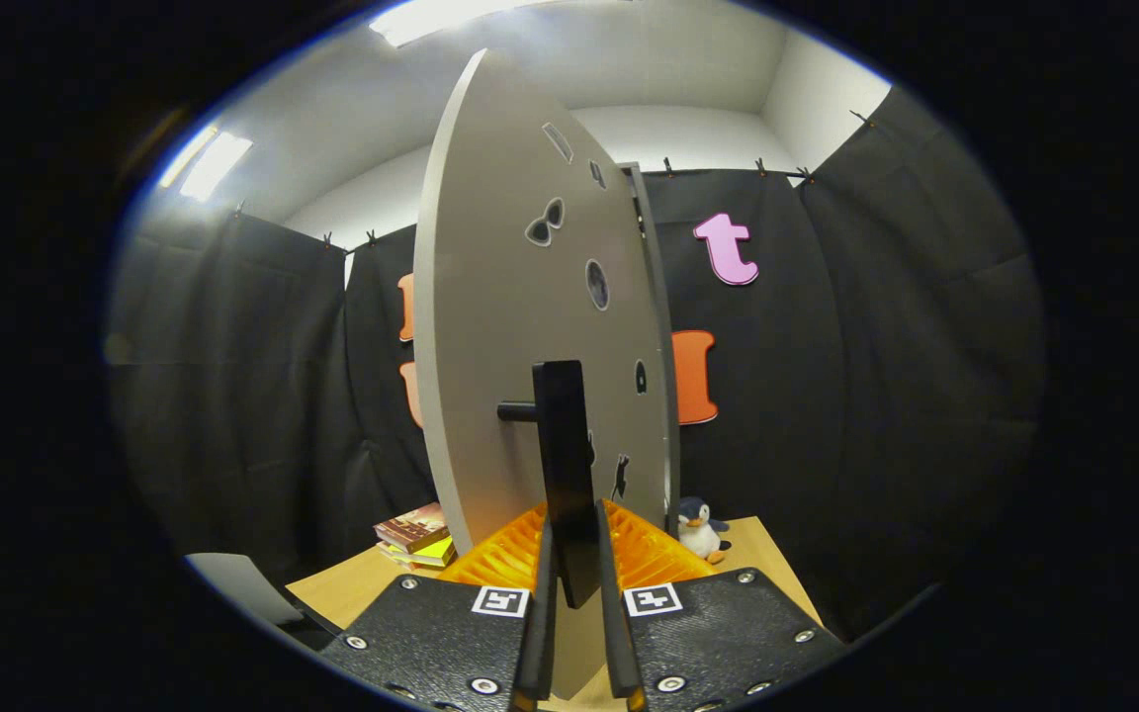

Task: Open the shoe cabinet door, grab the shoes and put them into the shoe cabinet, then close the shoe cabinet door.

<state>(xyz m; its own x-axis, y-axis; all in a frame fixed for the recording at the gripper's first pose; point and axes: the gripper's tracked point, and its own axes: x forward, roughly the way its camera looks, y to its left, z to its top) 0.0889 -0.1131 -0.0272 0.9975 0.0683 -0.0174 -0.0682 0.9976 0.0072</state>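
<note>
Both jaws clamp door handle [566, 465] | cabinet door [520, 326] edge-on, ajar | penguin toy [699, 527] rt, books [416, 534] left

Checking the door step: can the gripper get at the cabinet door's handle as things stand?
Probably yes: the gripper already has the black handle of the cabinet door between its fingers, nothing in between, though whether both press it is unclear.

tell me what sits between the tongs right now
The door's black handle sits between the tongs, both fingers closed against it in the gripper view, with the grey cabinet door just ahead.
</note>
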